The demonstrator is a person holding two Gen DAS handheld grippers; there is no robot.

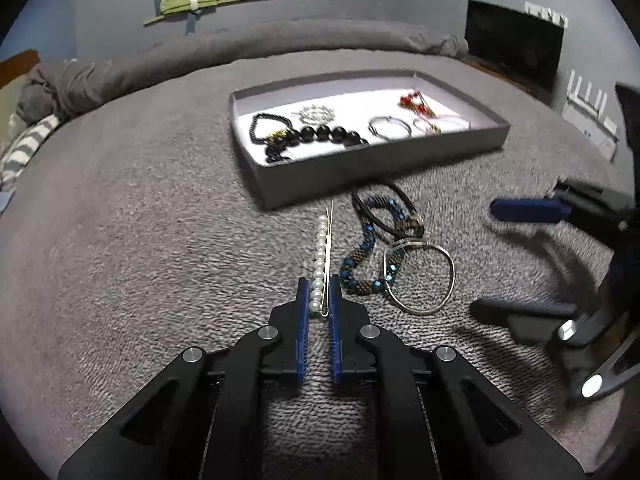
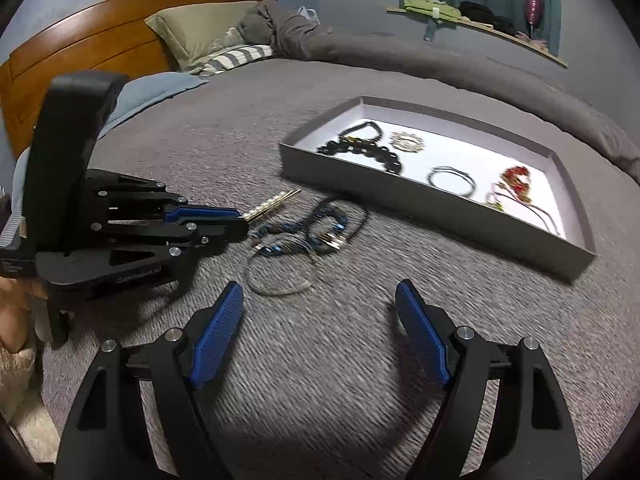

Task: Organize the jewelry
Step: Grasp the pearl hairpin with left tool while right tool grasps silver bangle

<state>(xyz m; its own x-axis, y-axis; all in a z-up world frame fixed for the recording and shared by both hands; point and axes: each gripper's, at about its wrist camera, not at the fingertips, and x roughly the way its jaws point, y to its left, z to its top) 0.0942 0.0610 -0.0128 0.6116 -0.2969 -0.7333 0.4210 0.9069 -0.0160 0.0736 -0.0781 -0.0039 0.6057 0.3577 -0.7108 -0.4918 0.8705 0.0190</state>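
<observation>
Pearl hairpin (image 1: 320, 258) on grey bedspread (image 1: 140, 240), just short of tray (image 1: 360, 168). My left gripper (image 1: 319, 294) clamped on its near end; right gripper (image 2: 320, 304) gaping, empty. Grasp step. Next, I judge: lift clear of tangled bracelets (image 1: 384, 236), carry into tray.

A grey blanket (image 2: 320, 360) covers the bed, bunched in a roll along its far edge. A wooden headboard (image 2: 80, 48) stands behind a tan pillow (image 2: 200, 28) and a striped pillow (image 2: 236, 58). A wall shelf (image 1: 240, 0) carries green cloth (image 1: 184, 0); a dark screen (image 1: 516, 40) stands at the right
</observation>
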